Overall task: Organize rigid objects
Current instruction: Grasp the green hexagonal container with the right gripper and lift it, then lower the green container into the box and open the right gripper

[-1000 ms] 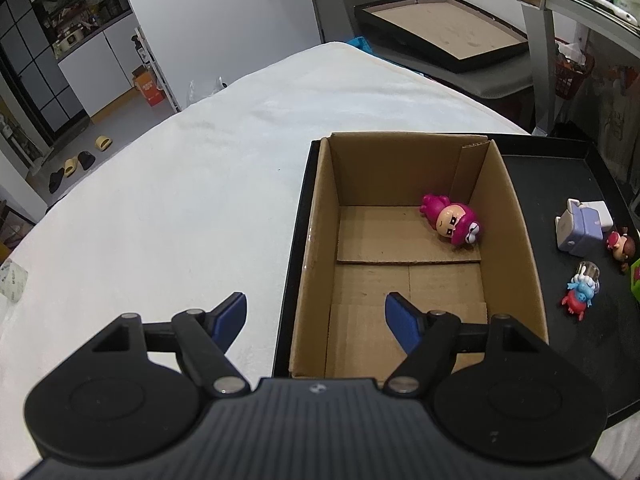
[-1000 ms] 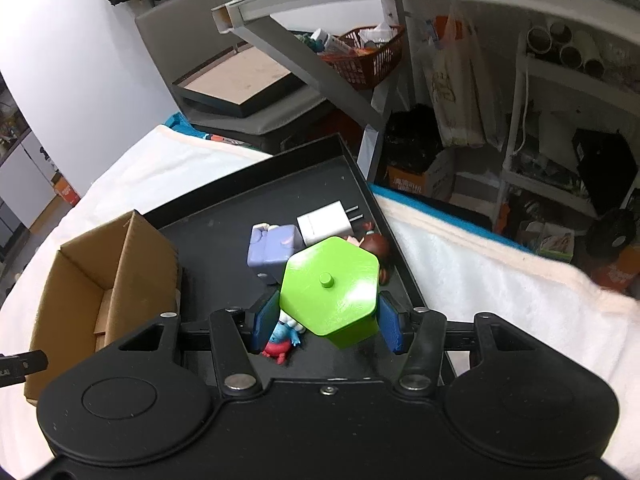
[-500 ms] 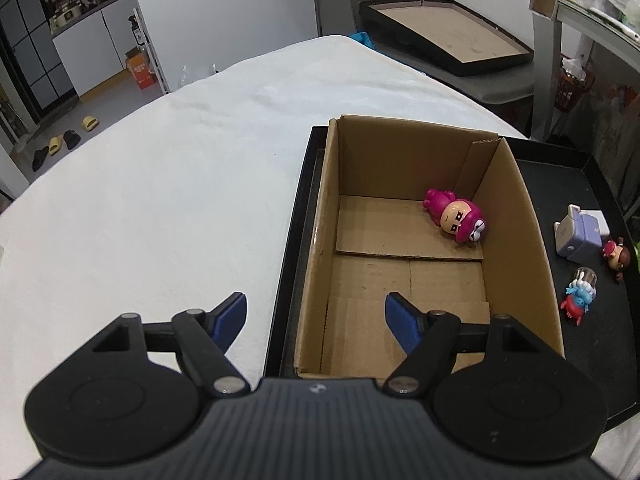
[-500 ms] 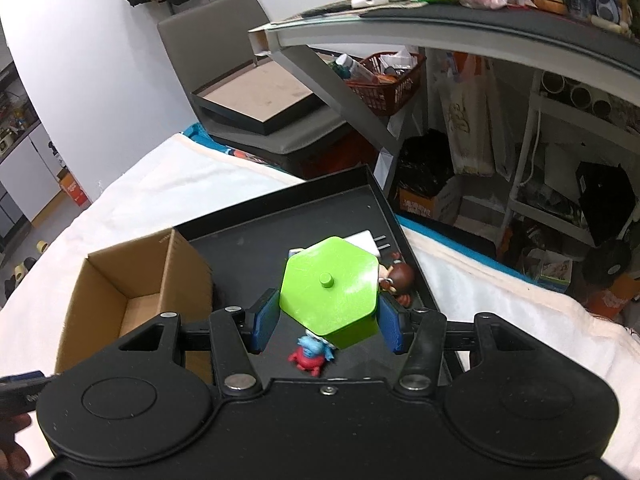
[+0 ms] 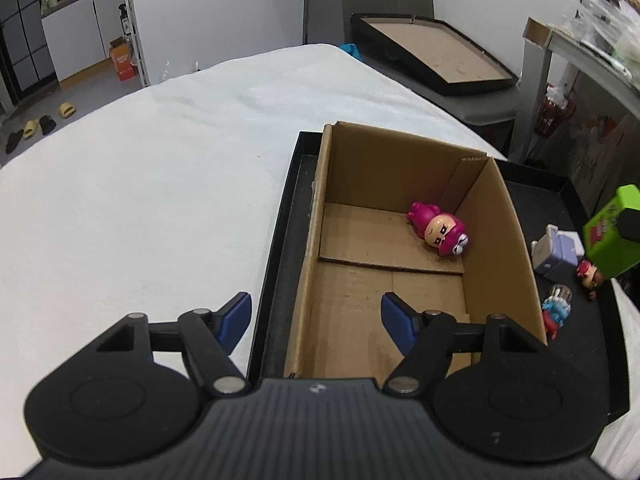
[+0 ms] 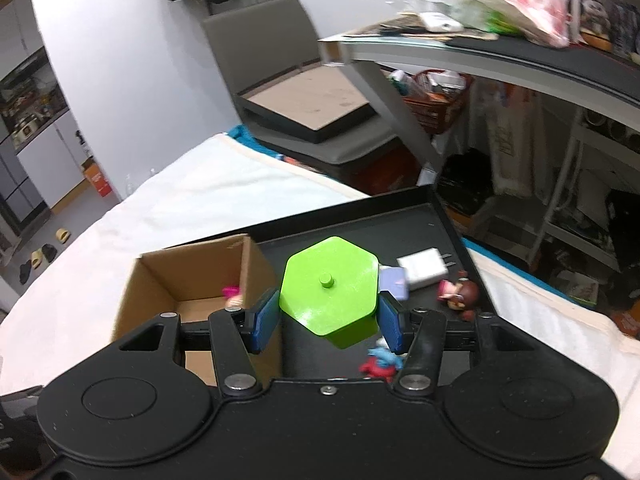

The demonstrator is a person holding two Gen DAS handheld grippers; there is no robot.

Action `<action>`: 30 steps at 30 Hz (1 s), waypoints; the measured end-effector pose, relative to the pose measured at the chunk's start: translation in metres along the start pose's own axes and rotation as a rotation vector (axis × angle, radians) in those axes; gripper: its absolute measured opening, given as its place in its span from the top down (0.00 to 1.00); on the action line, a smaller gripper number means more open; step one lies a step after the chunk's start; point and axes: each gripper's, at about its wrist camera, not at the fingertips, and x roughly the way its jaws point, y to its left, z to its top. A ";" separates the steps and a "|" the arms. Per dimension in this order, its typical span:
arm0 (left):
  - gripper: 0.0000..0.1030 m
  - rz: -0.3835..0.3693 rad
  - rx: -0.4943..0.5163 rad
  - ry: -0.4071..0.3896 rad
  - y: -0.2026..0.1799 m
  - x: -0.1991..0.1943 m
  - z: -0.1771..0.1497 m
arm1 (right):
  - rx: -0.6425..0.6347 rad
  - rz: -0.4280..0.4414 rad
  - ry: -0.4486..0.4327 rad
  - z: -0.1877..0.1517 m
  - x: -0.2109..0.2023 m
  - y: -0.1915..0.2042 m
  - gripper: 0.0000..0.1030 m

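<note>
The right tool point(image 6: 328, 316) grips the green hexagonal box point(image 6: 330, 288), now lifted nearer the cardboard box point(image 6: 192, 280) than before.

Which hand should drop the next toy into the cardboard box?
The right. The right gripper is already shut on the green hexagon box, lifted above the black tray beside the cardboard box. The left gripper is open and holds nothing, straddling that box's near corner.
</note>
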 end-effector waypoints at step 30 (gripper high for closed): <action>0.87 -0.093 -0.202 0.059 0.038 0.019 -0.004 | -0.210 0.124 0.121 -0.019 0.051 0.129 0.50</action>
